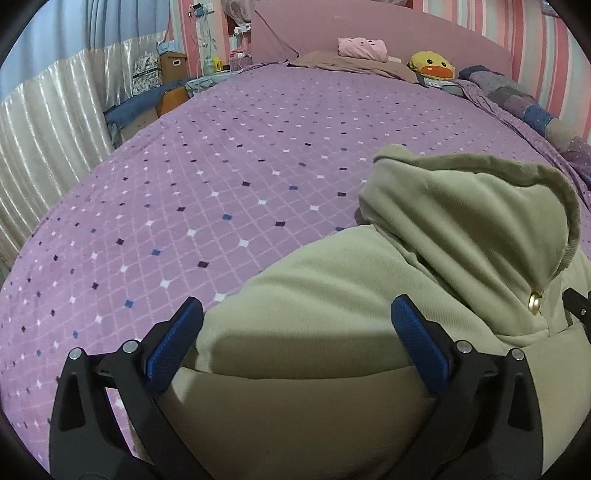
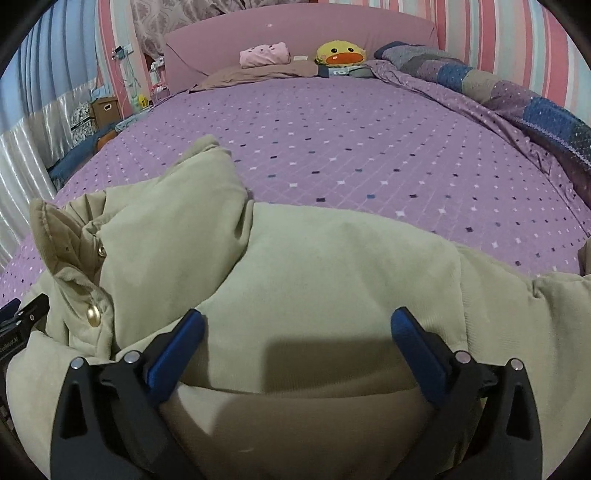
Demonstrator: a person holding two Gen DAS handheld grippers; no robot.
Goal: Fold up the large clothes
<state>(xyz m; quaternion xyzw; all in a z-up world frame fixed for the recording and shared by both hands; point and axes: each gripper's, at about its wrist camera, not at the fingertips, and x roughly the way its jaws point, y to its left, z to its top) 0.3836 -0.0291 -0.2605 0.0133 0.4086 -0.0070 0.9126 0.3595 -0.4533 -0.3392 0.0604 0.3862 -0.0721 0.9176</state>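
A pale olive hooded jacket [image 1: 332, 295] lies on the purple bedspread [image 1: 184, 184], its hood [image 1: 472, 206] bunched up at the right with a brass snap [image 1: 534, 301] below it. My left gripper [image 1: 297, 317] stands open over the jacket's shoulder and folded edge, its blue pads [image 1: 173, 343] wide apart and not pressing the cloth. In the right wrist view the same jacket [image 2: 332, 266] fills the foreground, hood [image 2: 166, 206] at left. My right gripper [image 2: 297, 328] is open above it, its pads [image 2: 417, 350] clear of the fabric. The left gripper's edge [image 2: 22, 317] shows at far left.
A pink headboard [image 2: 295, 33], a brown pillow [image 2: 258, 72], a folded pink cloth [image 2: 264, 53] and a yellow duck plush [image 2: 341, 53] sit at the bed's far end. A patchwork quilt [image 2: 517, 96] runs along the right side. Boxes [image 1: 171, 66] and curtains [image 1: 44, 122] stand left.
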